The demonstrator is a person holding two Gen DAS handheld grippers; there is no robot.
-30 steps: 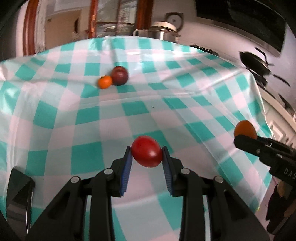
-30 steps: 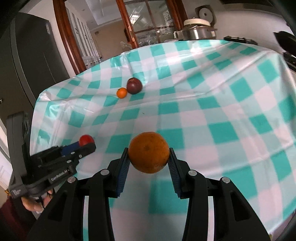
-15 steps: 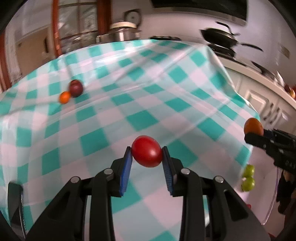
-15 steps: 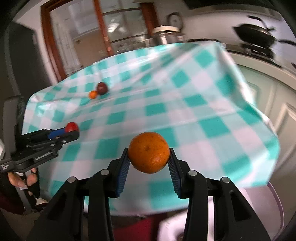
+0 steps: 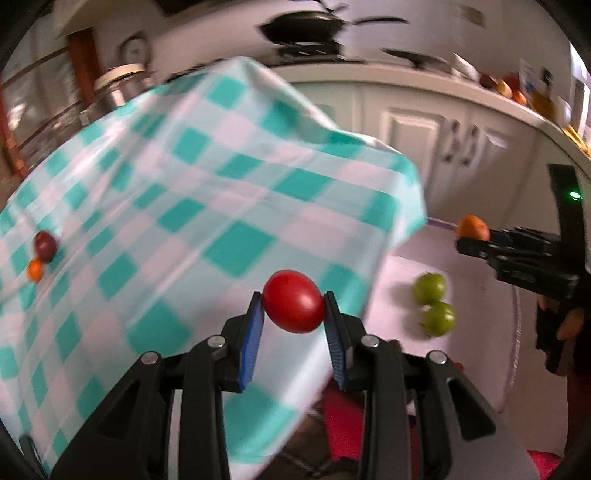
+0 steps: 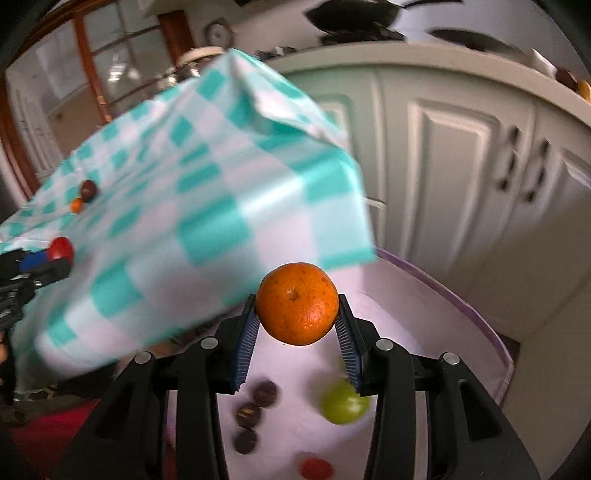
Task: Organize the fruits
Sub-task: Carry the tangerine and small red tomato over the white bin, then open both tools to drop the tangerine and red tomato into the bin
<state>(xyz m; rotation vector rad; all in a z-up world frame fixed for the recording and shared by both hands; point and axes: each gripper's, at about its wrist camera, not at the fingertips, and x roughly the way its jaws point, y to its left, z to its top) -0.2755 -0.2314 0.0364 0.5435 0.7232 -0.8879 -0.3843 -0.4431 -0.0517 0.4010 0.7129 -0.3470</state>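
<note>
- A teal-and-white checked cloth point(image 5: 207, 192) covers the desk, its corner hanging over the edge.
- Cream panelled cabinet doors point(image 6: 454, 155) with dark handles stand behind.
- Dark pans point(image 5: 303, 31) sit on the counter above, blurred.
- A wood-framed glass door point(image 6: 107, 62) lets in daylight at left.
- A round clock point(image 6: 218, 33) hangs on the wall.

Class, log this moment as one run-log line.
left gripper: shut on red tomato | right gripper: shut on orange | white tub: below, holds green fruit
</note>
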